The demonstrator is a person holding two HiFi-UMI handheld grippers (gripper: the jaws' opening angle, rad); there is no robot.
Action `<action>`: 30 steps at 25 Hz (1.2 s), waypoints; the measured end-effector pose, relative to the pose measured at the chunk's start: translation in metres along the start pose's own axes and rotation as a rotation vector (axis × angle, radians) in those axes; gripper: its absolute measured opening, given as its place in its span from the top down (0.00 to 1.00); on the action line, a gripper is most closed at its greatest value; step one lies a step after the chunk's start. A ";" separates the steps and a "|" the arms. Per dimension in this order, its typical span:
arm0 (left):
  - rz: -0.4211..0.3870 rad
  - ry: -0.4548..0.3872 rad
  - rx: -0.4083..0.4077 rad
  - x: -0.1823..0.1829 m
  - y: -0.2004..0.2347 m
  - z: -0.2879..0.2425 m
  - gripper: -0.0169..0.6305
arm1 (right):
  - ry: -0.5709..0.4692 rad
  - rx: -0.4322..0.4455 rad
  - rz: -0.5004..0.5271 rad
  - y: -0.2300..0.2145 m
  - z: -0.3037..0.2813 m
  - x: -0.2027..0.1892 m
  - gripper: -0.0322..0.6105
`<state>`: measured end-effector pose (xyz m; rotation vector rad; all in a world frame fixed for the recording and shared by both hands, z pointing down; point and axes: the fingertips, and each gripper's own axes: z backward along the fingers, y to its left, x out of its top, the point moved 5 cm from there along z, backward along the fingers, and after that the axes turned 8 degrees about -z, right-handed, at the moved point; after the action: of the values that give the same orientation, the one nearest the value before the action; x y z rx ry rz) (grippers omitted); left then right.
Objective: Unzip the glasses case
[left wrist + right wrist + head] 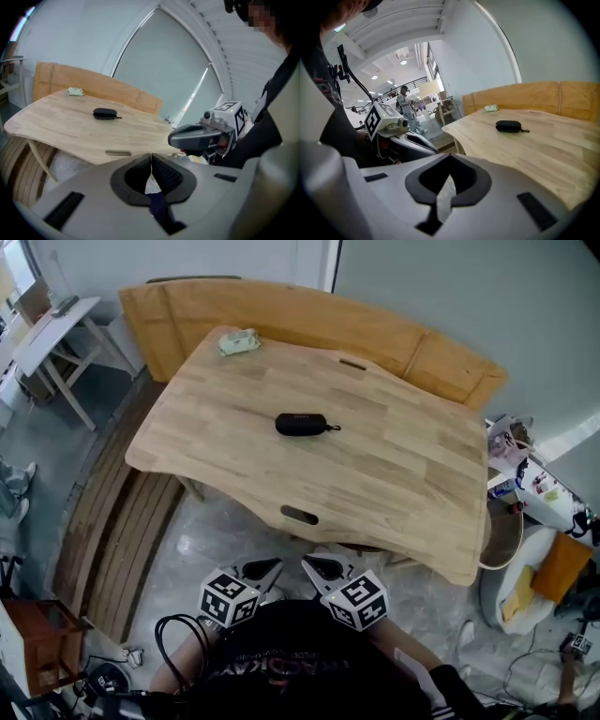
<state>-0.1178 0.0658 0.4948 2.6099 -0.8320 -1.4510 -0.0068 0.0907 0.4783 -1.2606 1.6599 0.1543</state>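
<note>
**Glasses case (pixel 301 425) laid closed on the table (pixel 394 484)**

A black, oval case is seen lying flat near the middle of the wooden tabletop, set lengthwise across the head view. It is closed, and a small pull is shown at its right end.

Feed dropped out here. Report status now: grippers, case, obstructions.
Left gripper shut, empty. Right gripper shut, empty. Glasses case closed, untouched, middle of table. Nothing in the way.

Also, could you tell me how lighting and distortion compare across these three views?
Head view: soft, even light, sharp; the black oval glasses case casts only a faint shadow on the pale wooden table. Left gripper view: heavy fisheye curves the white window frame, corners dark. Right gripper view: same fisheye, dark corners.
</note>
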 end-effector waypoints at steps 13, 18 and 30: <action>0.009 -0.027 -0.003 -0.007 -0.003 0.007 0.95 | 0.003 -0.005 0.019 0.010 0.000 -0.003 0.93; 0.011 -0.031 -0.006 -0.009 -0.002 0.010 0.95 | 0.010 -0.003 0.025 0.015 -0.003 -0.003 0.93; 0.018 -0.030 -0.018 -0.009 0.000 0.009 0.95 | 0.012 -0.003 0.020 0.014 -0.006 -0.003 0.93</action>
<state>-0.1285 0.0721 0.4966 2.5669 -0.8389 -1.4894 -0.0219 0.0955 0.4774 -1.2501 1.6833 0.1619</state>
